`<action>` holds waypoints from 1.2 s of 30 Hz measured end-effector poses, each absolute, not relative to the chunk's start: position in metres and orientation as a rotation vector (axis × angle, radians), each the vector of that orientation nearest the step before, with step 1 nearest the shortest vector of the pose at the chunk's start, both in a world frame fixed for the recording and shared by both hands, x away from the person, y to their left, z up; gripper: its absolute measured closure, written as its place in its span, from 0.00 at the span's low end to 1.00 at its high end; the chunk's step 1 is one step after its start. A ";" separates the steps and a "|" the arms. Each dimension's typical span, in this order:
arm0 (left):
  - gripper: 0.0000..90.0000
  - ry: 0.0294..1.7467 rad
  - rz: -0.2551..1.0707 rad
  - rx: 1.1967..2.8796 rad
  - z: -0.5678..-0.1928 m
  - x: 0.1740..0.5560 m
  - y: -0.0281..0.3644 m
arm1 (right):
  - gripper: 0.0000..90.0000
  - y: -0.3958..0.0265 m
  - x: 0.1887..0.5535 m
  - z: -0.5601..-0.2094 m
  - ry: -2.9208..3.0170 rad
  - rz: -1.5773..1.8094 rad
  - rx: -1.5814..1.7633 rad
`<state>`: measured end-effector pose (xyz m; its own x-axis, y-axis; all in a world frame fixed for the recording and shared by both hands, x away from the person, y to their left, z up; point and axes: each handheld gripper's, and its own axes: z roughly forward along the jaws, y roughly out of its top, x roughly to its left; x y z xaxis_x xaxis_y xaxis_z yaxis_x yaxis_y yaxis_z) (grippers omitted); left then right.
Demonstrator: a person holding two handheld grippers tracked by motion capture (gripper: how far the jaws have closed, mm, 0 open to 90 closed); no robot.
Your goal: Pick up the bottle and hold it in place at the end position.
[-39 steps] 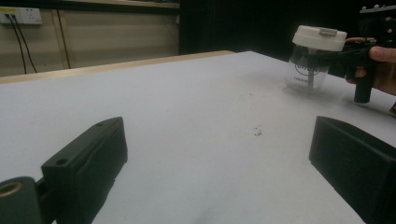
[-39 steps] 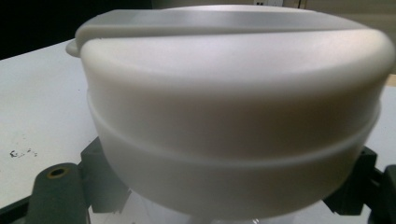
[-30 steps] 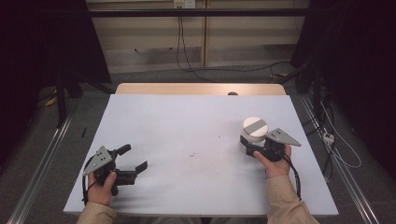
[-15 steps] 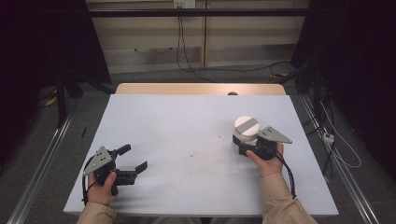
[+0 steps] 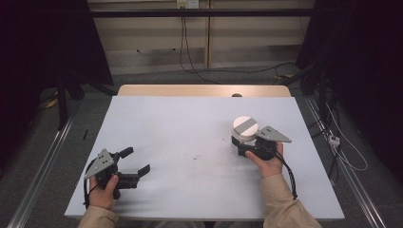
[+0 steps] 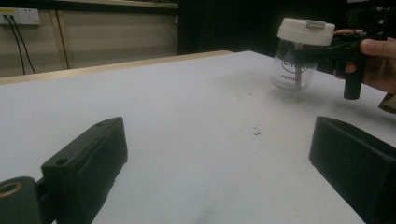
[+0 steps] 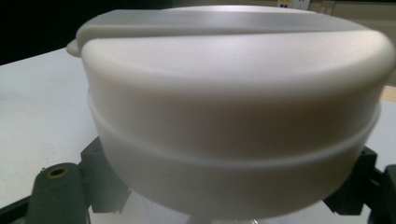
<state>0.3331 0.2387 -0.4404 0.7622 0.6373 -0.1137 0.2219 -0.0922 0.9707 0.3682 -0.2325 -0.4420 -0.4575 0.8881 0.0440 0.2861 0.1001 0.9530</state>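
Seen from the high view, a white table [image 5: 190,128] stretched ahead, with a person's forearms entering from the bottom edge. The left gripper [image 5: 135,161] sat at the near left of the table, held in the left hand [image 5: 104,187], its two black jaws spread apart with nothing between them. On the right side, the right gripper [image 5: 240,142] was clamped around a clear jar [image 5: 245,128] with a white lid crossed by a grey strip; the jar stood upright just ahead of the right hand [image 5: 266,161]. In the left gripper view, the wide-apart jaws framed bare tabletop, and the jar [image 6: 299,65] appeared far off at upper right, lifted slightly or resting on the table, which cannot be told, gripped at its body below the lid. In the right gripper view, the jar's white lid [image 7: 233,107] loomed very close, with a black jaw pressed against each side beneath it.
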 end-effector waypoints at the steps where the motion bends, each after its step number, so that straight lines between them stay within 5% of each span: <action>1: 0.04 0.693 0.396 1.663 -0.440 0.333 0.239 | 0.21 -0.231 0.369 -0.442 1.820 1.365 1.142; 36: 0.04 0.697 0.393 1.662 -0.441 0.333 0.240 | 0.21 -0.200 0.385 -0.441 1.873 1.387 1.113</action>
